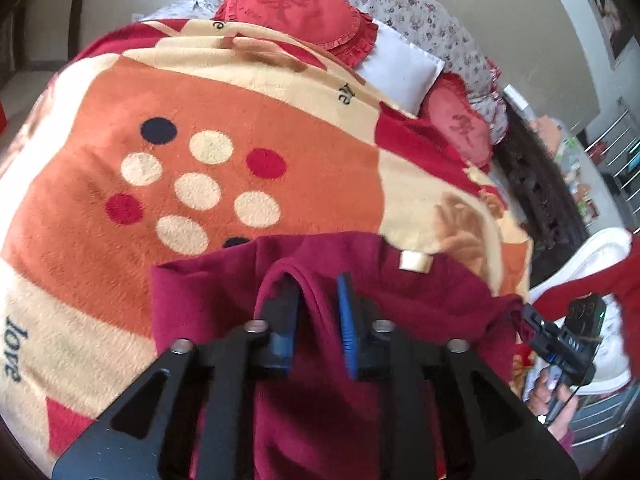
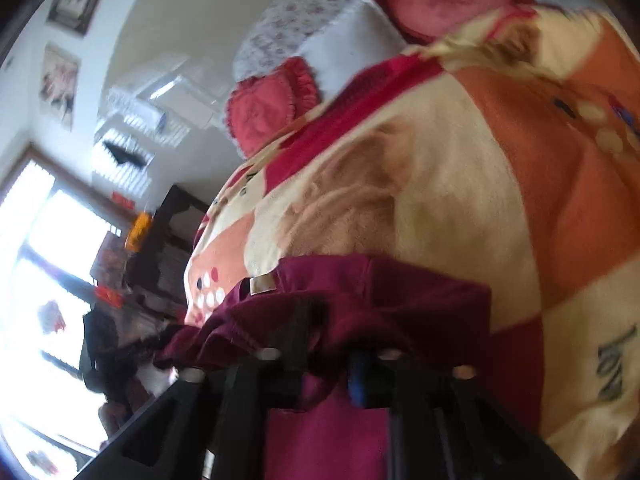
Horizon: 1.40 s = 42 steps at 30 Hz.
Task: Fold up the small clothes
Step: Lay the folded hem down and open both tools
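A dark red small garment with a pale label hangs over the orange and cream blanket on the bed. My left gripper is shut on a fold of its near edge, with cloth draped over the left blue pad. My right gripper shows at the right, holding the garment's other end. In the right wrist view the garment covers my right gripper, which is shut on it; the view is blurred.
Red heart cushions and a white pillow lie at the head of the bed. A dark cabinet and a white chair stand to the right. Bright windows fill the left of the right wrist view.
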Motion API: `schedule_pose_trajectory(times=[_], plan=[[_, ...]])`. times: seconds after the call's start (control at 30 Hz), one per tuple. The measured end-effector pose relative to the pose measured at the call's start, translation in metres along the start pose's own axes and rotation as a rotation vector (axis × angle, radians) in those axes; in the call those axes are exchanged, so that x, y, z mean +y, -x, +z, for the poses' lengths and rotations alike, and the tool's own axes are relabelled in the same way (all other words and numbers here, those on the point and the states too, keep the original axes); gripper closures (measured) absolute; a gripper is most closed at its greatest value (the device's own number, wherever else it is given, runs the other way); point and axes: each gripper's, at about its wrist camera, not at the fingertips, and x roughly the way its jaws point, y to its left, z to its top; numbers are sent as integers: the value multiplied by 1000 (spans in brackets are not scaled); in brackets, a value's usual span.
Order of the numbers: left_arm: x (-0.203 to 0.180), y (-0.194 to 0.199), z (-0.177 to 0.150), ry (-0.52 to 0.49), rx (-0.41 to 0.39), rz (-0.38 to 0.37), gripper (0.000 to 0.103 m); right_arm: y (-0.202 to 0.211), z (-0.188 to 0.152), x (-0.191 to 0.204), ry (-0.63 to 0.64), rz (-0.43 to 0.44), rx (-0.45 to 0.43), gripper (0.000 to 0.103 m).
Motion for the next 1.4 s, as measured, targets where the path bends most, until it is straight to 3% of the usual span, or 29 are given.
schedule_pose_trajectory(times=[0.03,0.07,0.1,0.2,0.3,0.5,0.63,0.7,0.8,0.9,1.1,1.17,1.23,1.3,1.37,1.4], plan=[[0,5,2,-2,-12,-4,53,6,1,3,13,15,-18,58],[0,14,4,-1,-55,3,32,13,2,6,24,13,-45,56],[0,19,4,2,-83,1,28,24,1,7,34,0,-69,56],[-3,26,6,-12,-103,-25,28,40,-2,15,87,-19,-100,56],[-10,10,0,-39,-73,3,28,24,-8,25,168,-66,-52,59],[-6,-65,-19,-61,132,197,29,-47,-3,5,198,-292,24,60],[-3,-46,-23,-78,113,162,29,-41,0,9,213,-289,15,60],[0,-23,-26,-96,87,133,28,-24,-4,14,195,-235,17,56],[6,13,-42,-134,69,96,28,11,-27,19,190,-153,29,48],[12,38,-65,-159,83,75,28,38,-58,22,212,-156,34,41],[12,42,-112,-207,166,2,28,55,-107,11,139,-141,81,41],[9,37,-120,-237,167,17,29,55,-117,10,126,-141,93,41],[9,29,-122,-243,174,17,33,56,-124,11,122,-153,96,41],[9,17,-123,-238,201,-3,62,59,-129,10,111,-158,86,41],[7,10,-123,-270,212,14,83,64,-130,10,104,-170,73,41],[7,10,-121,-270,210,17,89,66,-130,10,106,-179,69,41]])
